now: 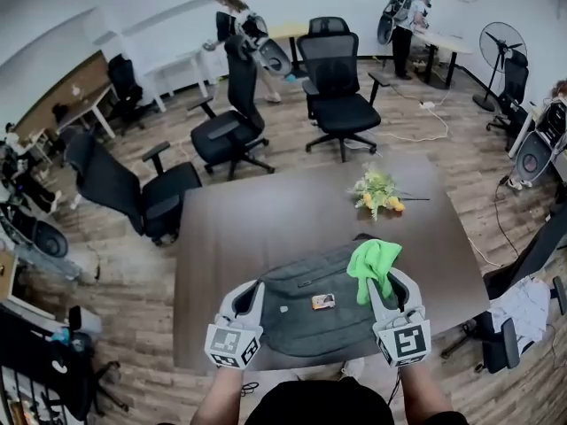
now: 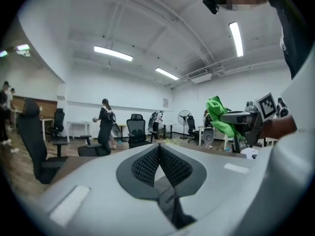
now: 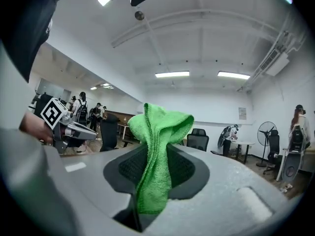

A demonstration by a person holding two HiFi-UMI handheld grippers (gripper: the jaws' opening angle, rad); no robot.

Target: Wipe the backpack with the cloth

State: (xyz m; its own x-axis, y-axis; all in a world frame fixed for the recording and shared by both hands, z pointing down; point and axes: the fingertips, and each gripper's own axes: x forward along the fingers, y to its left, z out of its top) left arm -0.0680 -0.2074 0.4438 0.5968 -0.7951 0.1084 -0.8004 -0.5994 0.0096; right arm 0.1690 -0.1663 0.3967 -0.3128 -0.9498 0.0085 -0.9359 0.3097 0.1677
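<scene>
open-plan office, swivel chairs (image 1: 338, 85), desks (image 1: 438, 48), strip lights (image 2: 113, 53)

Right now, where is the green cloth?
The green cloth is at the lower right of the head view, clamped in the right gripper, over the right end of the grey backpack on the table.

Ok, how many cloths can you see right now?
1: a green cloth clamped in the right gripper, by the backpack. The left gripper is shut, empty. Others may be hidden.
</scene>
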